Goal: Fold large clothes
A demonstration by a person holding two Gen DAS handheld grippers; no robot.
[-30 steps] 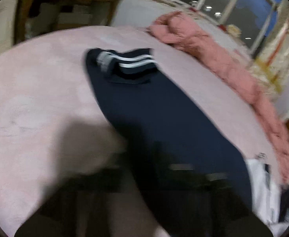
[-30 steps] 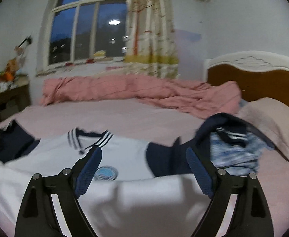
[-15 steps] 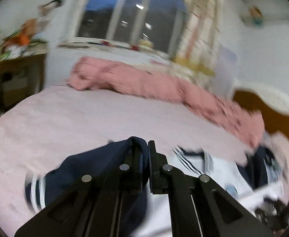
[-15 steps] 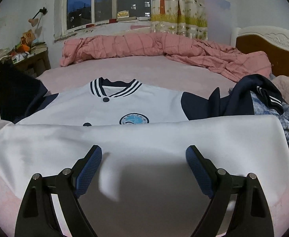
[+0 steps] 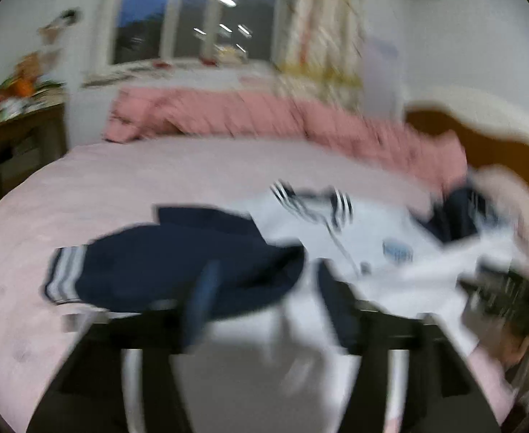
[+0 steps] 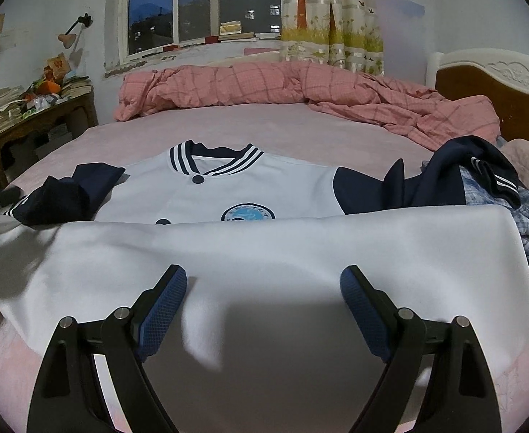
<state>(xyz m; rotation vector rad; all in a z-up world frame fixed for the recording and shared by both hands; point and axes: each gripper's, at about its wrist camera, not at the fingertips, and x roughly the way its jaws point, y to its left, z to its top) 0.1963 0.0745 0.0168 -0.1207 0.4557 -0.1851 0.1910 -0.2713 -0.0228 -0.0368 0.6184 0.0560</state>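
Left gripper (image 5: 264, 288) released the sleeve (image 5: 177, 270); jaws wide.

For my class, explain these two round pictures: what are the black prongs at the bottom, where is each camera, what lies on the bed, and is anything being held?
No robot here: a person holds a two-finger gripper in each hand, and a fisheye camera on each looks forward along its fingers, hence the round pictures. The sharp picture comes from the right gripper; its blue-padded fingers stand wide apart, holding nothing, above a white jacket with navy sleeves, its lower part folded up. The blurred picture comes from the left gripper, also open, near the jacket's navy sleeve. The jacket lies on a pink bed. Beyond are a pink checked quilt and more crumpled clothes.
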